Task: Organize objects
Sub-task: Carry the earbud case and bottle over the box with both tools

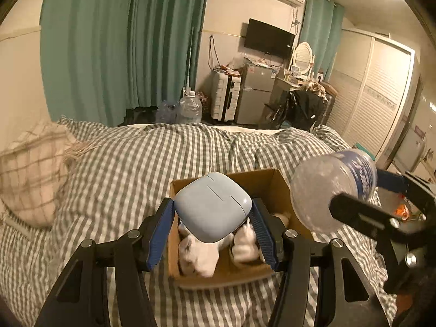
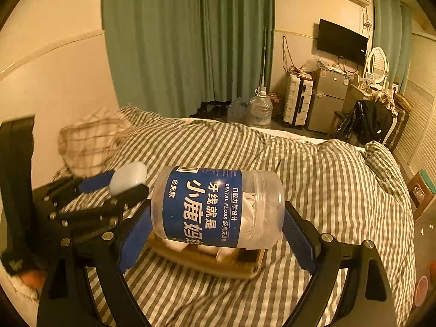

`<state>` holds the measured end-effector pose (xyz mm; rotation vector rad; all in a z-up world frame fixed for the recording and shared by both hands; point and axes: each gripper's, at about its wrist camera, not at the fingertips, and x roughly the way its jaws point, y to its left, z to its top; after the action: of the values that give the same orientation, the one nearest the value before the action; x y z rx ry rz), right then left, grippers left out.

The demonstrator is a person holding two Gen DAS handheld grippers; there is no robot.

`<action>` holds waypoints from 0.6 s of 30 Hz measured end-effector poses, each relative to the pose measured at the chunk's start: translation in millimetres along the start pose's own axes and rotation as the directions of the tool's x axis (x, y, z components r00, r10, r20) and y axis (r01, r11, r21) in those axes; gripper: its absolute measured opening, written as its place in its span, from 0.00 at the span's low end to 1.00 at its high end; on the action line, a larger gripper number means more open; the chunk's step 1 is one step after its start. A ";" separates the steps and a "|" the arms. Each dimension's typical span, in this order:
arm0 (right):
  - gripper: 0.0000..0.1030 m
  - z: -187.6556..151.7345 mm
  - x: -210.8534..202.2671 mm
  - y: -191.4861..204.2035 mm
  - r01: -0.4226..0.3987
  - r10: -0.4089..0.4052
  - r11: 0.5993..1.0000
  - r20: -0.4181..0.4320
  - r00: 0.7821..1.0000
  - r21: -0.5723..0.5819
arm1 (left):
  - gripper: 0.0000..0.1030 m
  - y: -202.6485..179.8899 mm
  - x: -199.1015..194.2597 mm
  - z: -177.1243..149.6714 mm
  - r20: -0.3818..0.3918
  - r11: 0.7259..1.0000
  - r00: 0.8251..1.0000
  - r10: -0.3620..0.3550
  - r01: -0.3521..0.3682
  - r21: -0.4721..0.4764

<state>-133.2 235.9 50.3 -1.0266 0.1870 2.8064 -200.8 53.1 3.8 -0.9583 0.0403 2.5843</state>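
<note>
Left wrist view: we see the left gripper [image 1: 212,215] clamped on a pale blue case [image 1: 213,206], its blue finger pads [image 1: 160,234] pressed against the case's two sides. The case hangs directly above an open cardboard box [image 1: 226,269] that rests on the grey-and-white checked duvet [image 1: 130,158]. Inside the box lie white items [image 1: 199,256], too blurred for us to identify.

Right wrist view: we see the right gripper [image 2: 218,226] grasping a clear plastic jar [image 2: 218,207] lying on its side, one pad at each end. Its blue label reads "DENTAL FLOSS" with Chinese text, including the large characters "小鹿妈" and "牙线就是", and a barcode sits at the label's upper edge. White contents show through the clear wall. The jar is held above the same box [image 2: 207,261]; we cannot tell whether it touches the rim.

In the left wrist view the jar [image 1: 332,188] appears just to the right of the box, beside the case. A checked pillow [image 1: 32,179] lies at the left of the bed. On the far wall hangs a dark television [image 1: 268,38]; its small logo is unreadable.
</note>
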 end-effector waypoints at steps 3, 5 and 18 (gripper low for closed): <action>0.87 11.0 24.0 -8.4 0.028 -0.028 1.000 -0.011 1.000 -0.002 | 0.57 -2.8 21.6 0.0 -0.004 1.000 1.000 0.012 -0.012 0.015; 0.87 14.5 40.7 -14.5 0.022 -0.022 1.000 -0.034 0.999 0.001 | 0.57 -2.1 36.3 -1.0 -0.028 1.000 1.000 0.012 -0.012 0.010; 0.87 6.9 129.1 -40.2 0.022 -0.018 0.999 -0.128 0.992 0.035 | 0.57 0.8 105.4 -29.8 -0.134 0.998 0.990 0.045 -0.040 0.042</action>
<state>-227.8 288.7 -30.9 -1.1928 0.2402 2.7104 -255.7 83.8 -85.9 -1.1280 0.1487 2.5433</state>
